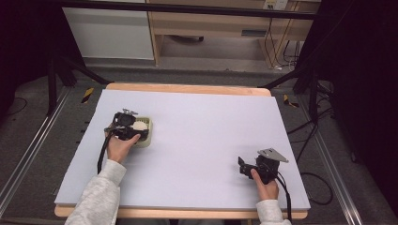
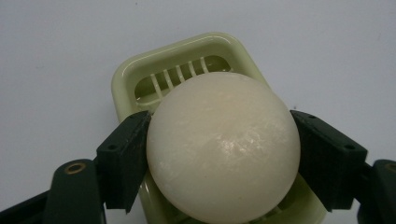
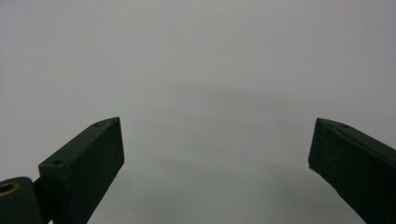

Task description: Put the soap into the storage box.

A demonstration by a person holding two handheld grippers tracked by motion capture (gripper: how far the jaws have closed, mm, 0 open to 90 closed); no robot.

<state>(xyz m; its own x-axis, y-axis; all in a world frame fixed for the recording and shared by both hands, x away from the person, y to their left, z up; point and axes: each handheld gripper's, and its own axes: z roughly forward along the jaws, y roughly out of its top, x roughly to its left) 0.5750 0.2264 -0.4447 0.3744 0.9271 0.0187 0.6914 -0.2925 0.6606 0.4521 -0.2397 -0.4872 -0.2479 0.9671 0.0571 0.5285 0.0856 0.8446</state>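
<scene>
A round cream-white soap bar [image 2: 223, 147] is clamped between the two black jaws of my left gripper [image 2: 219, 156], right above a pale green slotted soap dish [image 2: 140, 79]. In the high view the left gripper [image 1: 133, 129] is over the dish [image 1: 148, 139] at the left of the table, with the soap [image 1: 139, 125] showing between its jaws. My right gripper [image 1: 241, 167] rests low at the right front of the table. Its jaws stand wide apart in the right gripper view, with nothing but the bare sheet between them [image 3: 217, 154].
A pale lilac sheet [image 1: 202, 136] covers the wooden table. Black frame rails, cables and a wooden desk stand beyond the far edge.
</scene>
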